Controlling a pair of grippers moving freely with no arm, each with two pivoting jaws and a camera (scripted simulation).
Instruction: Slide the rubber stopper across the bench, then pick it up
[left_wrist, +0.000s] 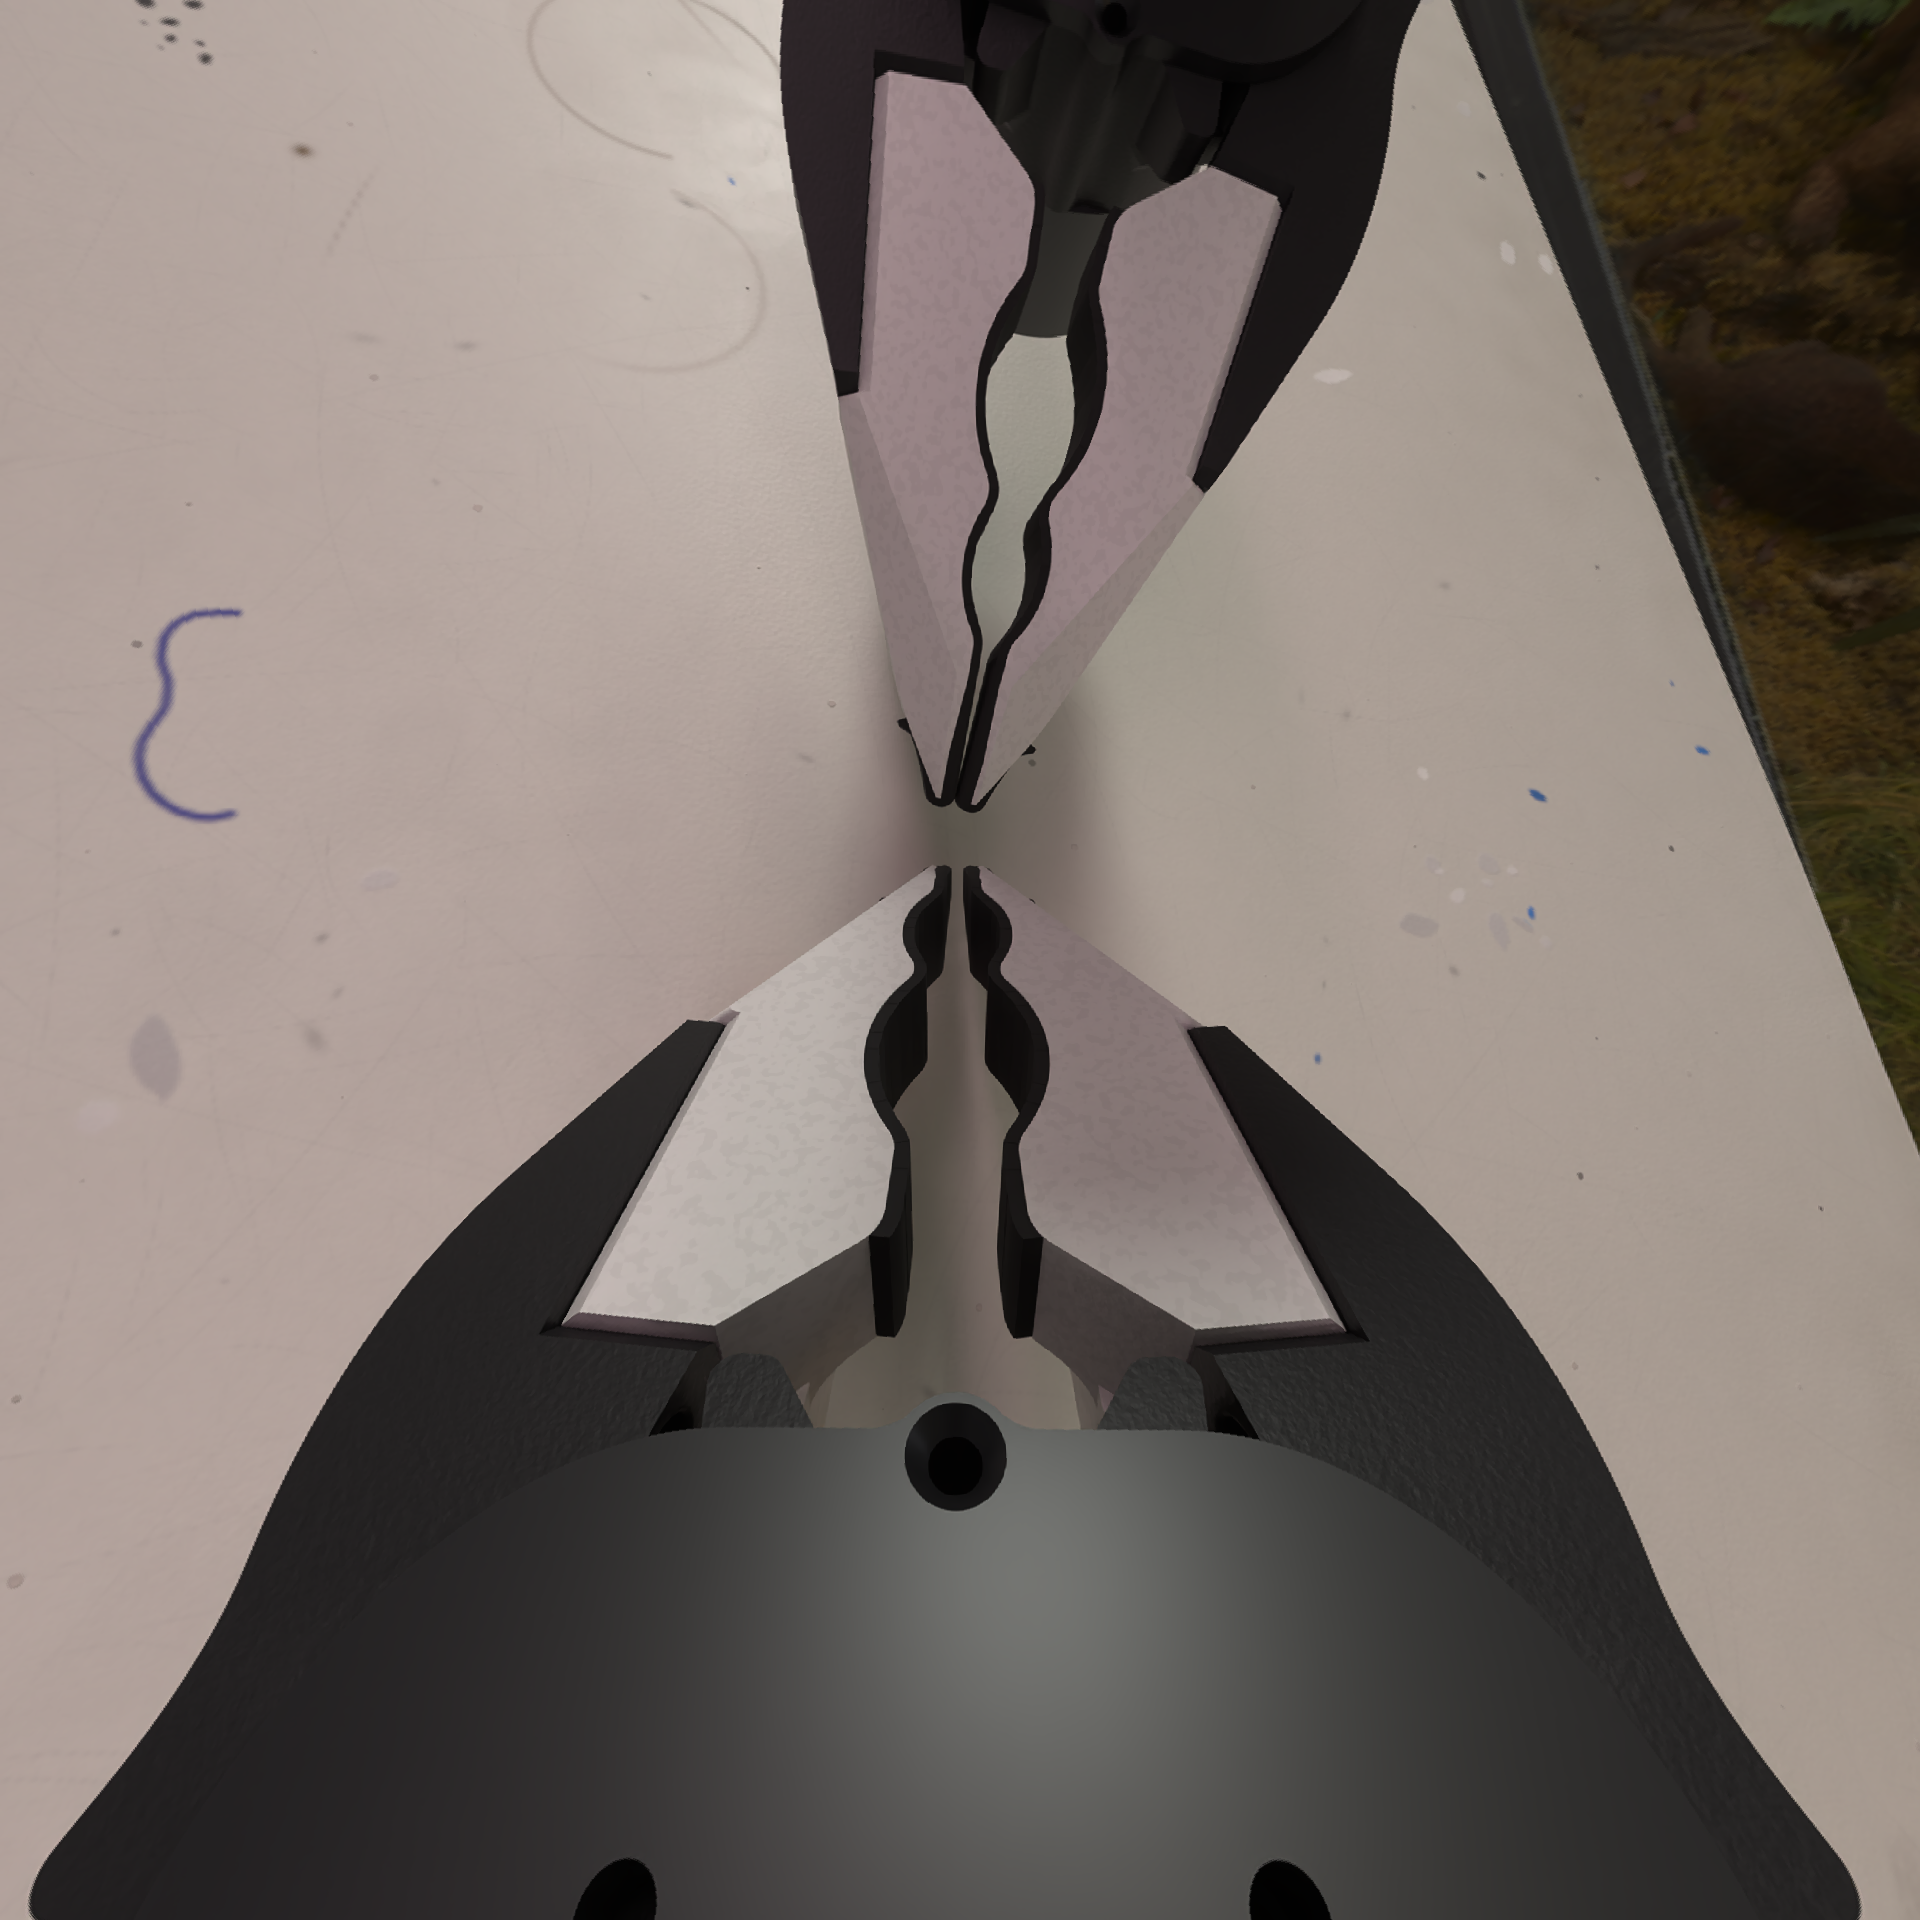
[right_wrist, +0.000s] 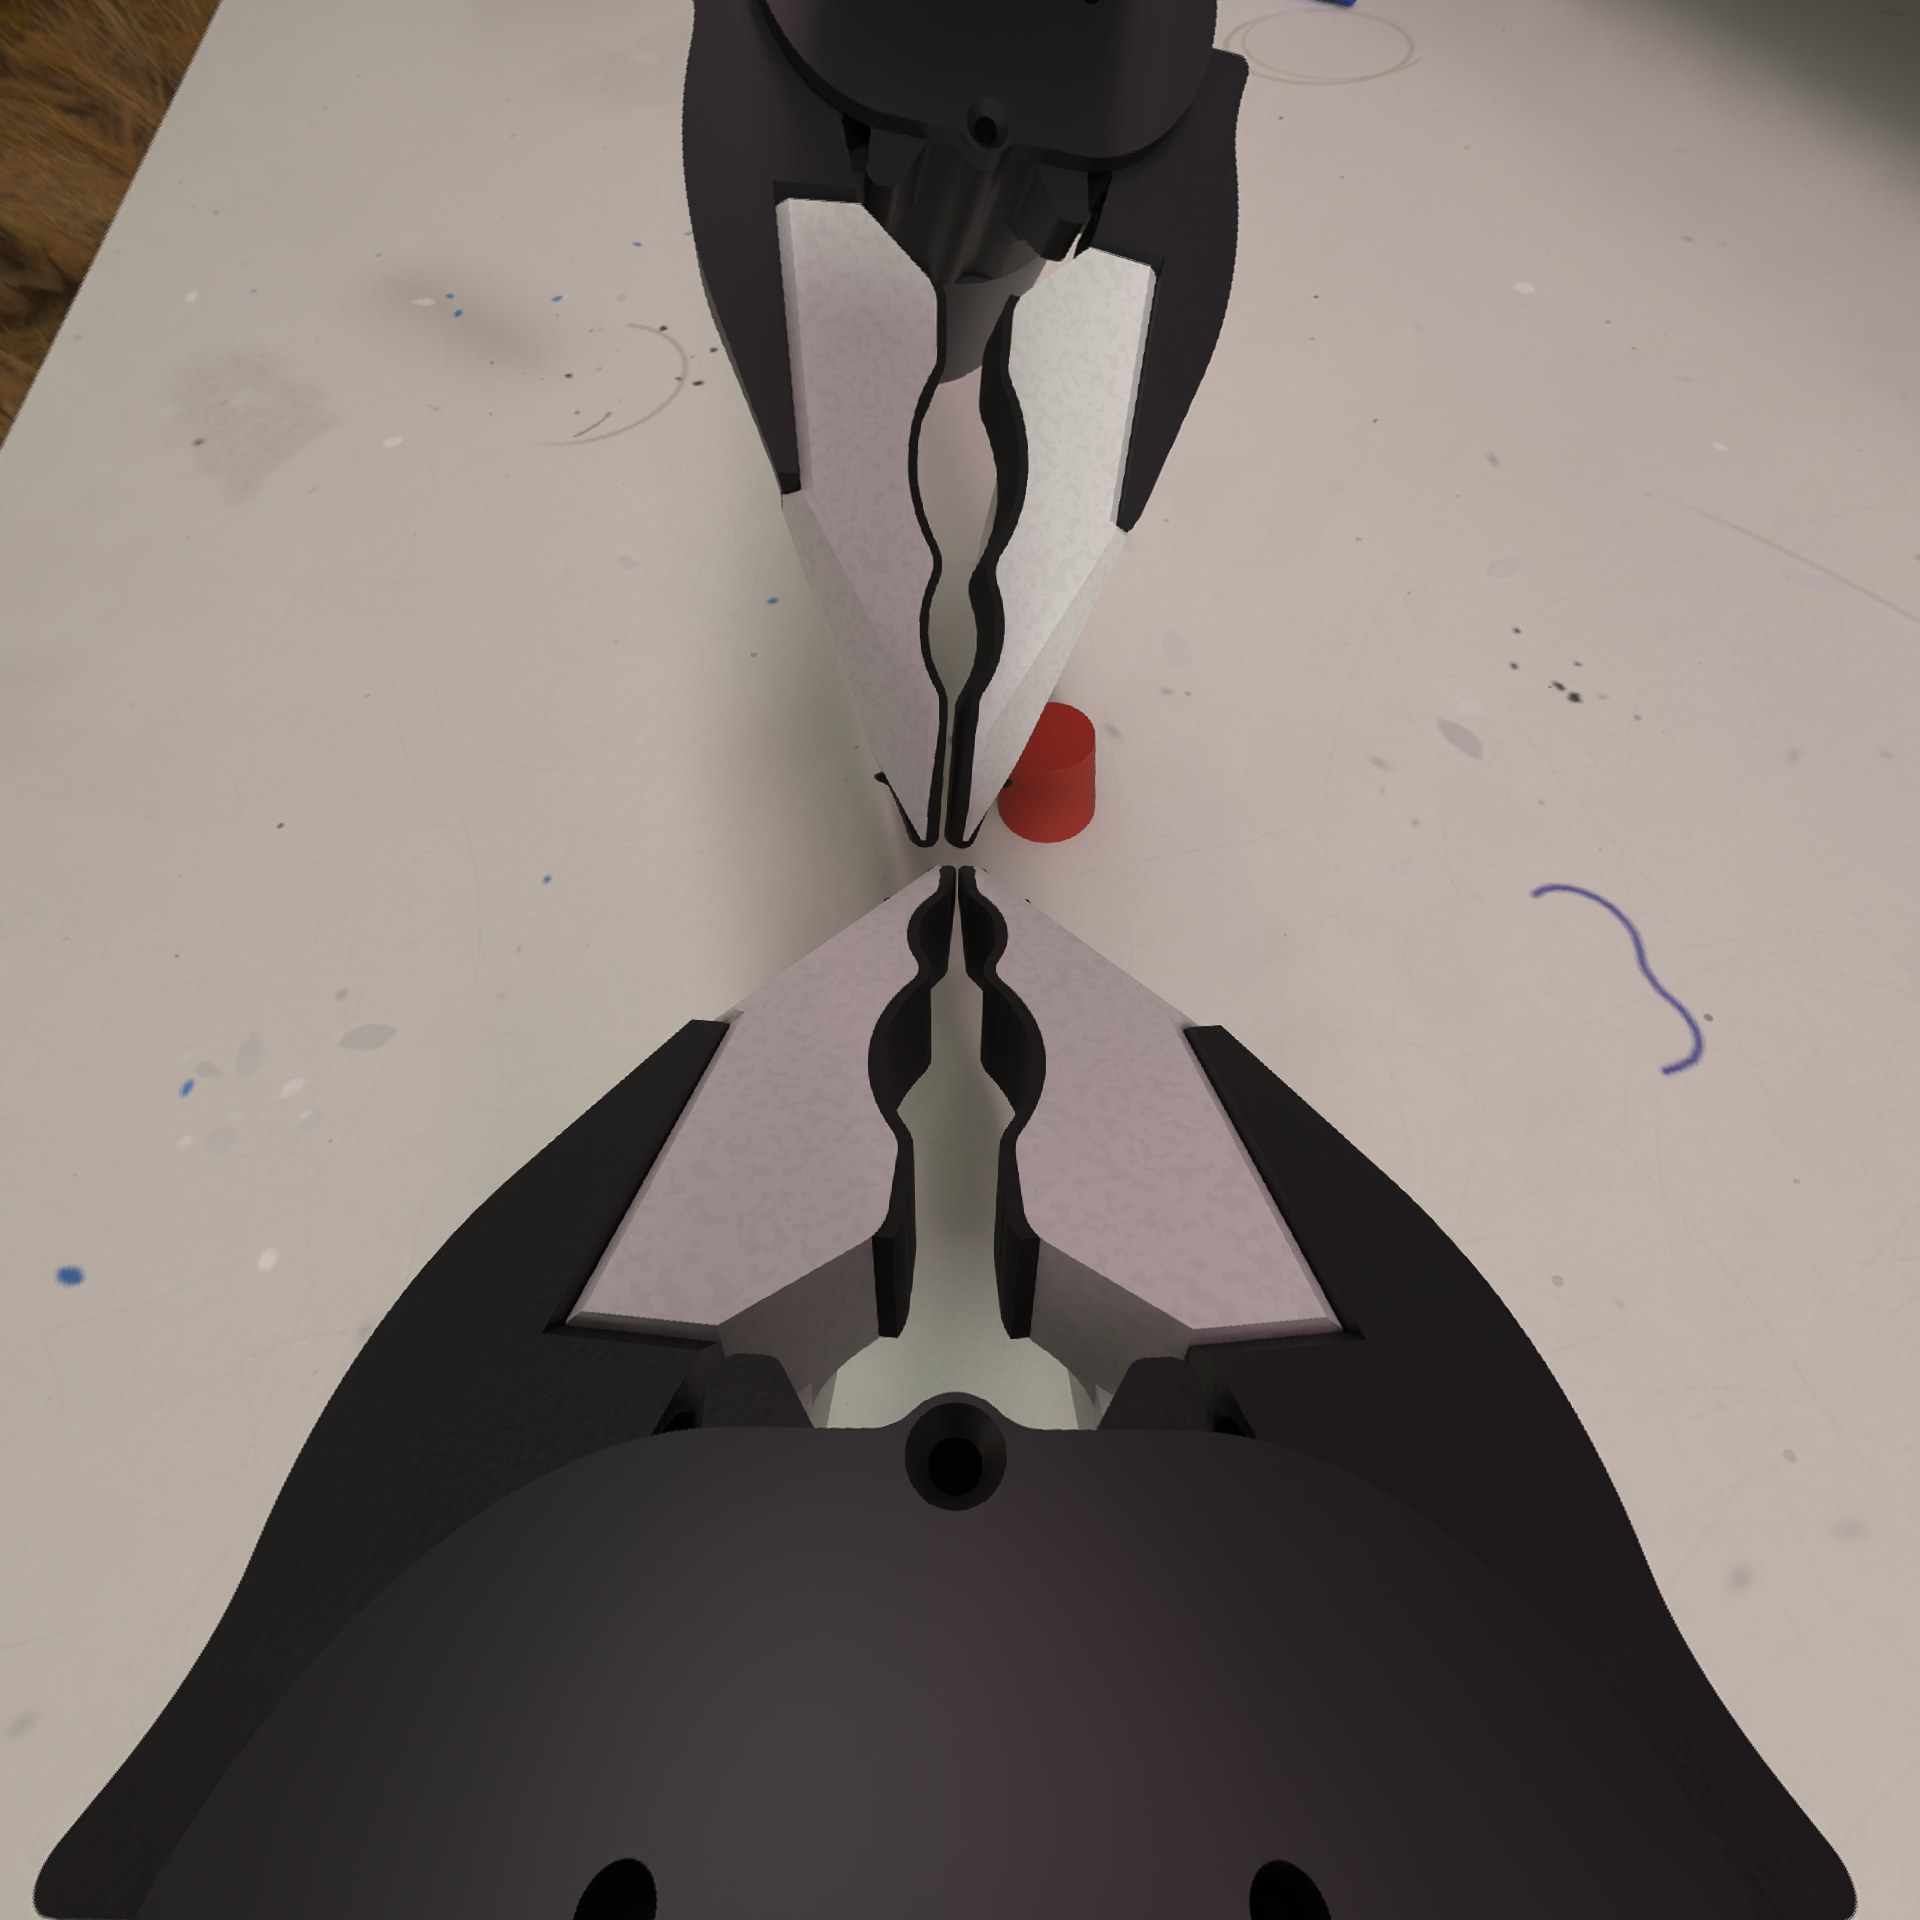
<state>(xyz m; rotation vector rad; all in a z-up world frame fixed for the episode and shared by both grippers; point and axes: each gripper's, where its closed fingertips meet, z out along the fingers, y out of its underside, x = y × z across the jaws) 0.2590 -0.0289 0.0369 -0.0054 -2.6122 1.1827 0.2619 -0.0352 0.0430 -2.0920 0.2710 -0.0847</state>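
Note:
A small red rubber stopper (right_wrist: 1049, 774) stands upright on the pale bench (right_wrist: 416, 727). It shows only in the right wrist view, just right of the far gripper's tip and partly hidden behind one of its fingers. My right gripper (right_wrist: 956, 876) is shut and empty, with its tips just short and left of the stopper. My left gripper (right_wrist: 943, 836) faces it tip to tip, shut and empty, and I cannot tell whether it touches the stopper. In the left wrist view, my left gripper (left_wrist: 956, 878) meets the right gripper (left_wrist: 956, 798) the same way, and the stopper is hidden.
The bench (left_wrist: 416, 935) carries a blue pen scribble (left_wrist: 171, 717), paint specks and faint ring marks. Its dark edge (left_wrist: 1621, 312) runs along the right of the left wrist view, with brown mossy ground (left_wrist: 1787, 416) beyond. The scribble (right_wrist: 1642, 977) also shows in the right wrist view.

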